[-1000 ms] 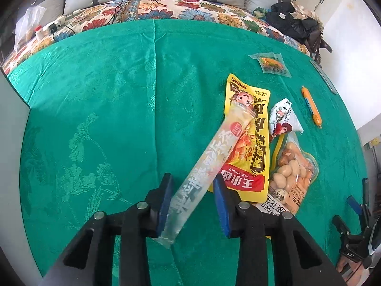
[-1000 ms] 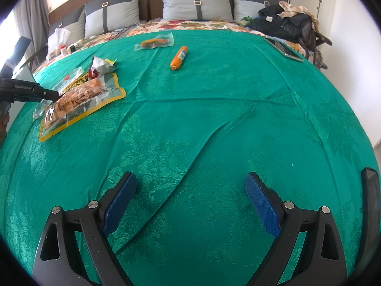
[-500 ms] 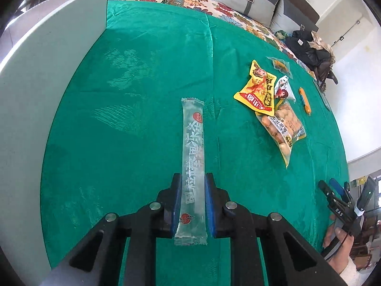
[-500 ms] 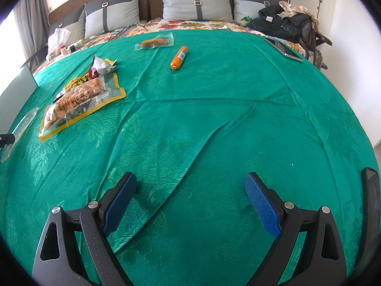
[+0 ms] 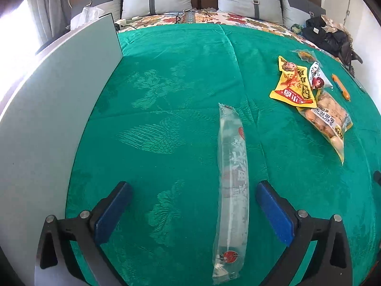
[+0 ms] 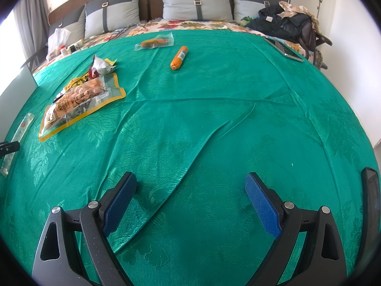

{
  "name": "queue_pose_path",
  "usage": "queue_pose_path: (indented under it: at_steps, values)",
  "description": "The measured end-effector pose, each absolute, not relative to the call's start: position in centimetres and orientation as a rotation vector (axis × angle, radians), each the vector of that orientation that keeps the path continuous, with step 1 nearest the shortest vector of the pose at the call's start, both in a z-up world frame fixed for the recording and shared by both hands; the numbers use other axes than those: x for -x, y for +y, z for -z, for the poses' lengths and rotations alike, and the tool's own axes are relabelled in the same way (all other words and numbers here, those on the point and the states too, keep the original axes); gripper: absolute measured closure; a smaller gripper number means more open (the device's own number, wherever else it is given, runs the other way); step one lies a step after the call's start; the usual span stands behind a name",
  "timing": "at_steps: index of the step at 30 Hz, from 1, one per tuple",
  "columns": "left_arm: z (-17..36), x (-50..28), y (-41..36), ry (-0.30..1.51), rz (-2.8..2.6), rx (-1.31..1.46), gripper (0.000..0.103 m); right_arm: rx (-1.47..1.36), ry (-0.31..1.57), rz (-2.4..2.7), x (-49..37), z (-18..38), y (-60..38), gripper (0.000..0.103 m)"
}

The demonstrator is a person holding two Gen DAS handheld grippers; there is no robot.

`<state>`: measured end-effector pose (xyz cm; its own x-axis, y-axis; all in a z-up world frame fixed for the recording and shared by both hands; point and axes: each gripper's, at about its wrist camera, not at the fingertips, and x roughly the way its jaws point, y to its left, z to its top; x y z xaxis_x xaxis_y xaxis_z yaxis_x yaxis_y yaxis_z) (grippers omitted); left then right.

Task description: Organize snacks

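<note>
Bed w/ shiny green patterned cloth (image 5: 181, 76) spread over a floral bedspread (image 6: 200, 25); grey-and-dark pillows (image 6: 197, 2) line the brown headboard at the far side, dark heap of clothes and bags (image 6: 288, 22) at far right, white wall beyond. Flat pale grey panel (image 5: 47, 109) stands along the cloth's left edge in left wrist view. Cloth has long diagonal creases in the middle; near and right parts lie bare, so plenty of open room there. Snack cluster sits left of centre in right wrist view: yellow printed snack pouch (image 5: 291, 84), small white crumpled wrapper w/ red print (image 5: 318, 76) and clear yellow-edged bag of peanuts (image 6: 78, 99), overlapping. Farther off, apart, an orange sausage stick (image 6: 179, 58) and a small clear packet w/ orange contents (image 6: 154, 43); a flat tablet-like slab (image 6: 284, 50) lies near the far right edge. Long clear tube-shaped snack pack w/ red round logos (image 5: 232, 190) lies flat on the cloth, lengthwise away from the camera, well left of the cluster. Left gripper (image 5: 193, 206) is opening, blue pads wide apart; the tube lies between them, closer to the right pad, touching neither. Right gripper (image 6: 190, 199) hangs over bare cloth, pads spread wide, nothing between.
</note>
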<state>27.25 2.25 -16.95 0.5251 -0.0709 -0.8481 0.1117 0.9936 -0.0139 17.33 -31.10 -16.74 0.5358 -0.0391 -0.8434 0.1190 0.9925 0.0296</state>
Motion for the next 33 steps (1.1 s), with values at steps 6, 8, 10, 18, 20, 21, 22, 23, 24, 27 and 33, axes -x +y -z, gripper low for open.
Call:
queue_pose_path:
  at_steps: [6, 8, 10, 18, 20, 21, 22, 23, 24, 27, 33]
  values:
    - [17.27, -26.92, 2.63, 0.950, 0.089, -0.040, 0.000, -0.087, 1.001, 0.094, -17.35, 16.77, -31.13, 0.008]
    - [17.31, -26.98, 2.56, 0.950, 0.090, -0.038, 0.000, -0.087, 1.001, 0.094, -17.34, 16.75, -31.13, 0.008]
    - [17.31, -26.97, 2.53, 0.950, 0.090, -0.038, 0.000, -0.087, 1.001, 0.094, -17.34, 16.76, -31.14, 0.008]
    - [17.31, -26.94, 2.52, 0.950, 0.091, -0.038, 0.000, -0.087, 1.001, 0.094, -17.33, 16.75, -31.12, 0.008]
    - [17.31, -26.95, 2.55, 0.950, 0.091, -0.037, 0.000, -0.087, 1.001, 0.094, -17.33, 16.74, -31.12, 0.008]
    - [17.32, -26.94, 2.50, 0.950, 0.091, -0.038, 0.000, -0.086, 1.002, 0.094, -17.33, 16.74, -31.13, 0.008]
    - [17.32, -26.94, 2.51, 0.950, 0.091, -0.038, 0.000, -0.086, 1.001, 0.094, -17.34, 16.75, -31.14, 0.008]
    - [17.32, -26.94, 2.52, 0.950, 0.091, -0.038, 0.000, -0.086, 1.001, 0.094, -17.33, 16.74, -31.13, 0.008]
    - [17.32, -26.95, 2.54, 0.950, 0.091, -0.038, 0.000, -0.086, 1.002, 0.094, -17.33, 16.74, -31.13, 0.008]
    - [17.33, -26.94, 2.51, 0.950, 0.091, -0.038, 0.000, -0.084, 1.003, 0.097, -17.35, 16.82, -31.08, 0.008]
    - [17.35, -26.93, 2.52, 0.949, 0.091, -0.037, 0.000, -0.090, 1.002, 0.110, -17.48, 16.84, -31.17, 0.008]
